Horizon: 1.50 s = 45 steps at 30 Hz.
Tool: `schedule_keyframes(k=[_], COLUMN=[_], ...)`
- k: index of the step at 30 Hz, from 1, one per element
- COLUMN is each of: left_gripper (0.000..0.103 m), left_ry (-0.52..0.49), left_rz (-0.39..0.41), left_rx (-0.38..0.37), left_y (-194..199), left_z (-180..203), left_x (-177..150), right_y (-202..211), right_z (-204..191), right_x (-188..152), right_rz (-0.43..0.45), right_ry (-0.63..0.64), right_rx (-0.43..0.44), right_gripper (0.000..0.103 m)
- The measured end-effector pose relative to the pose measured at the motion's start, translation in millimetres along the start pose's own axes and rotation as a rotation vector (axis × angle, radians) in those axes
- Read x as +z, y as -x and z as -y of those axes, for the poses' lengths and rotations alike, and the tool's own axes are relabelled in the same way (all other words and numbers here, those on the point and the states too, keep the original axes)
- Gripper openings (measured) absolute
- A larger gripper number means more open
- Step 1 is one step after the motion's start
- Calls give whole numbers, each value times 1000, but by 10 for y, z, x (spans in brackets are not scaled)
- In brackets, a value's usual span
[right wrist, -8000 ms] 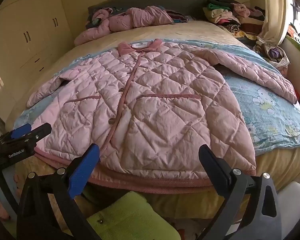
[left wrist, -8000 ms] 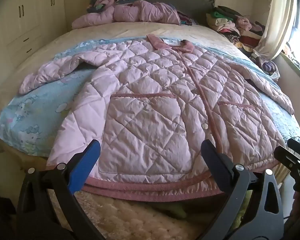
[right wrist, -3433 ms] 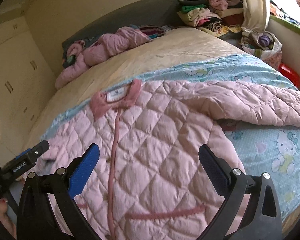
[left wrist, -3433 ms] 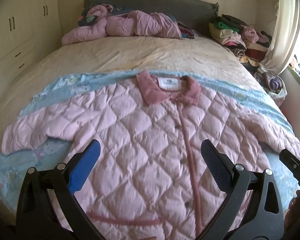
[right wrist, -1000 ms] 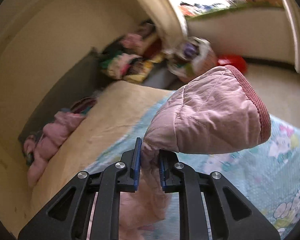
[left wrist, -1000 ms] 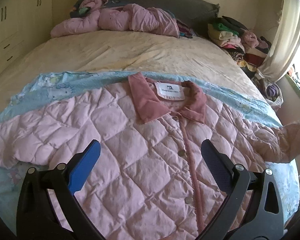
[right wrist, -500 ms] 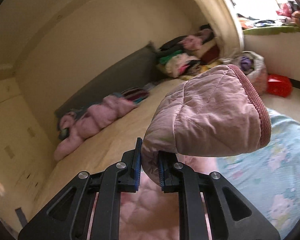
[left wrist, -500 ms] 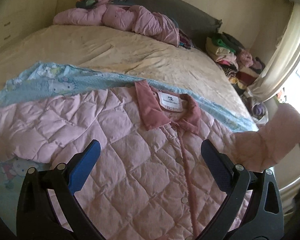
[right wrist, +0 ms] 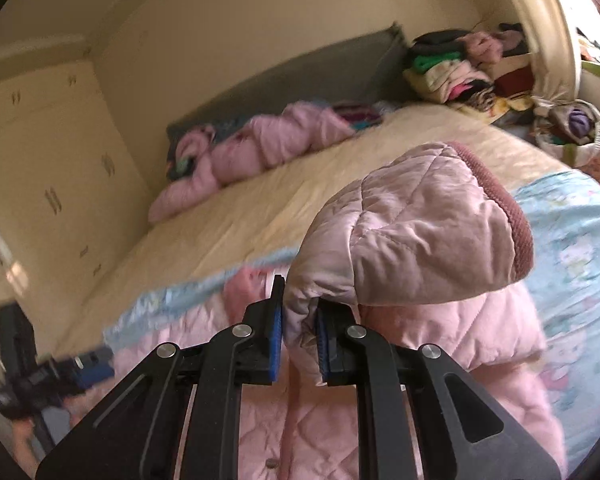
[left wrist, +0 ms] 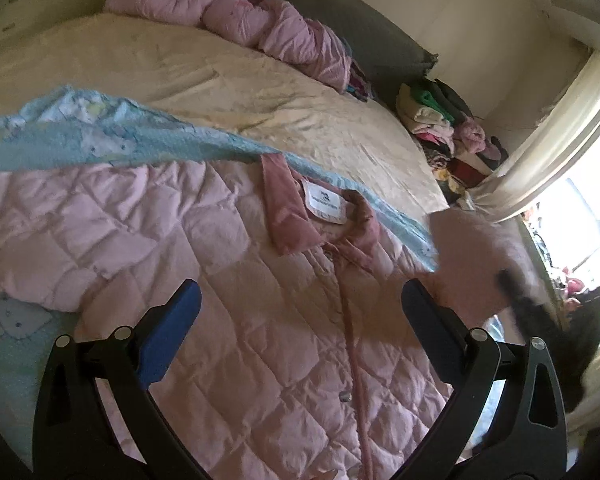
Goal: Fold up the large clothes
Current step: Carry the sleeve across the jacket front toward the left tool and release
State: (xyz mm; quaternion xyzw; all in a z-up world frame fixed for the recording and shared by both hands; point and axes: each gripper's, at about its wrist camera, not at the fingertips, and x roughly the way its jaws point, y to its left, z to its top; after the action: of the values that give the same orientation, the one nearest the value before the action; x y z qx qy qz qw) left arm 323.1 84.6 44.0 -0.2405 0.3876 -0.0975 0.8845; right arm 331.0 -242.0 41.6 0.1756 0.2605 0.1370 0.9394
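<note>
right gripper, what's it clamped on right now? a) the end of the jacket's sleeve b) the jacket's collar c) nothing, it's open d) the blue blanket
a: in the right wrist view the right gripper is shut on the quilted fabric of the sleeve just behind its ribbed cuff, lifted over the pink jacket, while the collar lies flat on the bed.

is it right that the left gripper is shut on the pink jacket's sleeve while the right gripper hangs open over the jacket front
No, the sides are swapped. The right wrist view shows the right gripper shut on the sleeve of the pink quilted jacket. The left wrist view shows the left gripper open over the jacket front.
</note>
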Motion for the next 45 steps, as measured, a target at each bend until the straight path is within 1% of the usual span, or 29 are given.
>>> schedule_keyframes(k=[3,7,9,10,11,12,13,14,15,16,18,20,21,22,23,24,25,26,28,30,34,37,40,43,45], left_gripper=[94,94,94,94,94,94,94,94,94,94,94,94,94,94,94,94,94,94,94,94,94,94,94,94,94], left_ry=[10,14,17,17,18,22,31,41,60,71,93,104,112,119,129,135,141,150,176,202,229,253,284,285,287], left_rz=[-27,-67,-95,-105,-121,-132,-141,-147,-153,-155,-156,-149,-145,-140,-132,-126,-119,-110,-91,-83,-79,-86,-105,-112,-123], left_rx=[-13,-14,-1,2,9,11,10,8,1,-4,-15,-23,-29,-33,-36,-40,-46,-52,-67,-81,-92,-125,-163,-147,-153], left_y=[-82,-243,-345,-383,-438,-476,-505,-527,-547,-558,-551,-527,-506,-488,-459,-440,-416,-392,-349,-321,-311,-353,-423,-476,-538], left_z=[-30,-28,-20,-22,-22,-34,-51,-72,-102,-121,-153,-172,-193,-209,-237,-253,-270,-299,-365,-433,-515,-553,-596,-616,-641], left_x=[-35,-89,-130,-143,-167,-185,-197,-202,-210,-213,-217,-213,-204,-197,-182,-171,-158,-146,-114,-101,-83,-87,-107,-125,-141], right_y=[-248,-506,-553,-592,-612,-615,-597,-560,-520,-453,-355,-300,-284,-284,-298,-300,-294,-285,-290,-321,-479,-616,-715,-766,-771], right_z=[-84,-61,-65,-64,-68,-55,-29,0,24,80,239,375,442,478,476,438,364,239,31,-85,-296,-458,-563,-619,-643], right_x=[-198,-501,-651,-725,-771,-808,-828,-850,-863,-883,-859,-848,-834,-812,-786,-745,-708,-672,-646,-655,-764,-865,-1001,-1118,-1182], right_rz=[-68,-161,-198,-236,-255,-275,-286,-290,-293,-284,-264,-234,-215,-205,-202,-193,-186,-179,-176,-190,-256,-311,-369,-415,-440], right_ry=[21,-12,-22,-30,-39,-51,-67,-91,-119,-163,-236,-325,-368,-391,-392,-373,-335,-270,-185,-140,-88,-35,-28,-23,-23], right_rx=[10,19,43,63,65,74,85,96,96,93,117,108,104,107,126,150,149,143,166,183,219,217,237,248,258], right_gripper=[13,14,17,18,20,25,36,44,63,68,68,68,63,45,34,29,29,29,29,28,28,28,30,30,30])
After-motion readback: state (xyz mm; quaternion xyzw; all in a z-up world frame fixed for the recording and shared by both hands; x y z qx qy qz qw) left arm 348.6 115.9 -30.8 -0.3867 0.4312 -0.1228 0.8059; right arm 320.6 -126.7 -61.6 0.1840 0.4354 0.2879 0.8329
